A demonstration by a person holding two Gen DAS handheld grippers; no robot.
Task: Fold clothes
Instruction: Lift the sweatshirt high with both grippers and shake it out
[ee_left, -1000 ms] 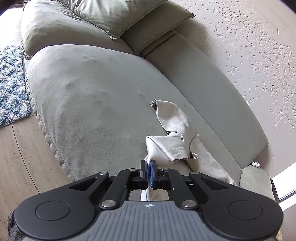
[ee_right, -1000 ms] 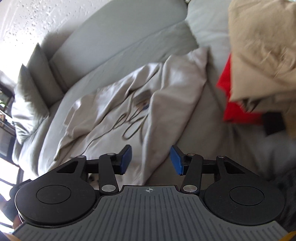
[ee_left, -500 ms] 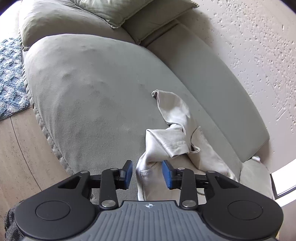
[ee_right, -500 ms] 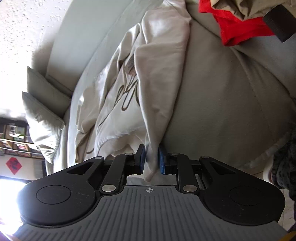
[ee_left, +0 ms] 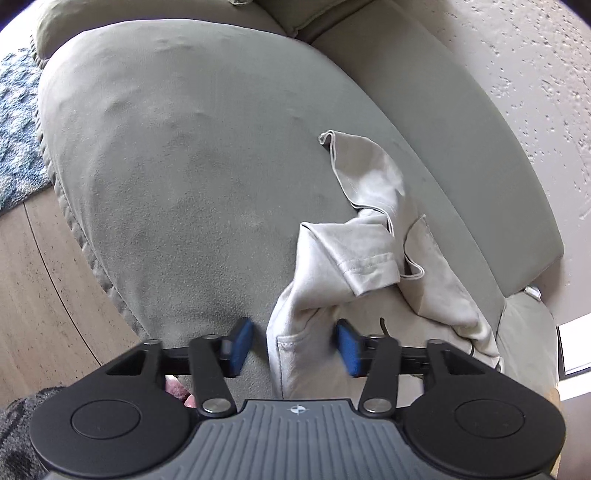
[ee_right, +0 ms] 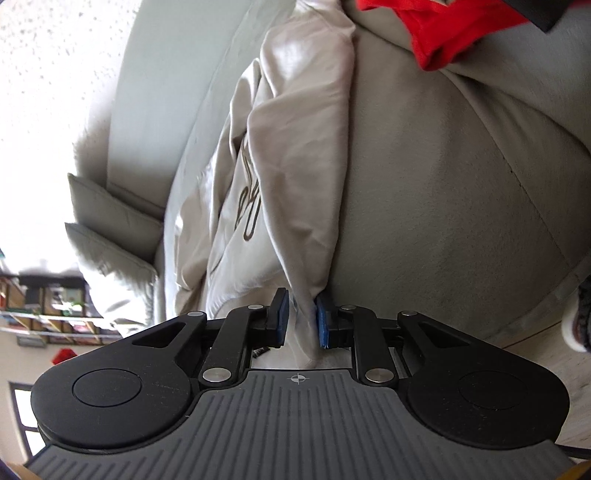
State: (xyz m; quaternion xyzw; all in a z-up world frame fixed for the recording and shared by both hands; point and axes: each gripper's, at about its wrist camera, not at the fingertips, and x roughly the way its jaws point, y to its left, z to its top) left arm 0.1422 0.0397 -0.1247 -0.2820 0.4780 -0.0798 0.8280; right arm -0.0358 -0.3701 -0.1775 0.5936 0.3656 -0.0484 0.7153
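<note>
A beige T-shirt (ee_left: 362, 258) lies crumpled on a grey-green sofa seat (ee_left: 184, 166). My left gripper (ee_left: 293, 347) is open, its blue pads either side of the shirt's near edge without holding it. In the right wrist view the same shirt (ee_right: 291, 155), with a dark looped print, stretches away from me. My right gripper (ee_right: 301, 321) is shut on a fold of its edge, the cloth bunched between the pads.
The sofa back (ee_left: 461, 122) runs along a textured white wall. A rug (ee_left: 18, 129) and wood floor (ee_left: 37, 288) lie left of the seat. A red garment (ee_right: 443, 33) lies at the far end. Cushions (ee_right: 110, 236) sit at the left.
My left gripper opened and let go of the shirt edge, then widened further. My right gripper closed on the shirt's edge and has drawn it nearer.
</note>
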